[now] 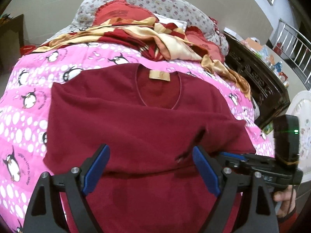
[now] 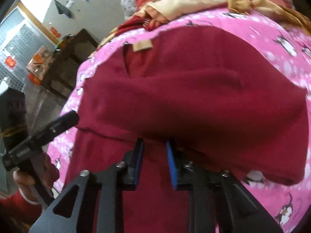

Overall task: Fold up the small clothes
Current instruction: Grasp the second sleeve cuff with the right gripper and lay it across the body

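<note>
A dark red sweater (image 1: 136,120) with a tan neck label (image 1: 159,75) lies on a pink penguin quilt (image 1: 25,112), sides folded in. My left gripper (image 1: 150,151) is open, its blue pads spread over the sweater's lower part, holding nothing. My right gripper (image 2: 154,145) hovers low over the sweater (image 2: 194,97) at a folded edge, its jaws partly open with a narrow gap and no cloth seen between them. It also shows in the left wrist view (image 1: 252,161) at the sweater's right edge. The left gripper shows in the right wrist view (image 2: 58,122) at the sweater's left edge.
A red and gold blanket (image 1: 136,33) and floral pillows (image 1: 165,3) lie at the bed's far end. A dark carved wooden cabinet (image 1: 256,77) stands right of the bed, with a metal railing (image 1: 291,46) behind. A dark table (image 2: 68,62) stands left of the bed.
</note>
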`<state>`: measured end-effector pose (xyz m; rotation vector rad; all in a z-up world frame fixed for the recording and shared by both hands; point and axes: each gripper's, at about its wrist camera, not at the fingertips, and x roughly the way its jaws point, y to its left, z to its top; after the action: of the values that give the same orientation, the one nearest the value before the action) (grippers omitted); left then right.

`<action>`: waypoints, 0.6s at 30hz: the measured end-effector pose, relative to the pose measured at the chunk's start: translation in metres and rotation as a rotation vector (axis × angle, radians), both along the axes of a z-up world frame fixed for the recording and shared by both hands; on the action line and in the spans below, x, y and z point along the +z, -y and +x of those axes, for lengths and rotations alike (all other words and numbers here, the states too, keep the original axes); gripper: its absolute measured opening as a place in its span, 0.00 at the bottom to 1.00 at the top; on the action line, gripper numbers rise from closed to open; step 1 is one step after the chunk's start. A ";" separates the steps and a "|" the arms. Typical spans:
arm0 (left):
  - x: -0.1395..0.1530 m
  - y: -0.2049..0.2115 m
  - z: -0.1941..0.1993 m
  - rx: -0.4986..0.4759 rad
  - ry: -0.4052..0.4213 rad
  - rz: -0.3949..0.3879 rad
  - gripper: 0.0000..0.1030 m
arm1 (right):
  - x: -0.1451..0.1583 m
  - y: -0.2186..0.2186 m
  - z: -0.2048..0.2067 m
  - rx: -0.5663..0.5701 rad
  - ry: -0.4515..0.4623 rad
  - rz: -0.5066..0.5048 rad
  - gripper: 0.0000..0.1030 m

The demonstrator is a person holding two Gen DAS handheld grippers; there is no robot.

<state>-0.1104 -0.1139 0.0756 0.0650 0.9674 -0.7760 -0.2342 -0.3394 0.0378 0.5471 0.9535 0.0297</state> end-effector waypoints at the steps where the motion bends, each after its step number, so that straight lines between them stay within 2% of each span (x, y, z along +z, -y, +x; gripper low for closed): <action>1: -0.003 0.004 0.000 -0.005 -0.003 0.004 0.87 | 0.001 0.002 -0.007 -0.006 0.008 0.000 0.35; 5: -0.014 0.019 0.002 -0.030 -0.042 -0.006 0.87 | 0.016 0.018 -0.038 -0.065 0.056 0.007 0.45; 9: -0.025 0.027 0.001 -0.030 -0.078 -0.003 0.87 | 0.019 0.033 -0.057 -0.117 0.072 0.010 0.46; 12: -0.027 0.029 -0.001 -0.032 -0.076 0.011 0.87 | 0.012 0.037 -0.053 -0.133 0.050 0.006 0.46; 14: -0.025 0.028 -0.002 -0.035 -0.056 0.021 0.87 | 0.010 0.036 -0.047 -0.129 0.053 0.038 0.46; 16: -0.023 0.027 -0.001 -0.035 -0.038 0.028 0.87 | 0.010 0.032 -0.039 -0.087 0.065 0.065 0.46; 18: -0.021 0.025 0.002 -0.024 -0.029 0.025 0.87 | 0.013 0.023 -0.025 -0.047 0.064 0.039 0.46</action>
<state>-0.1084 -0.1388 0.0550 0.0871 1.0056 -0.7893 -0.2595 -0.3620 0.0509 0.6013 0.8785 0.0237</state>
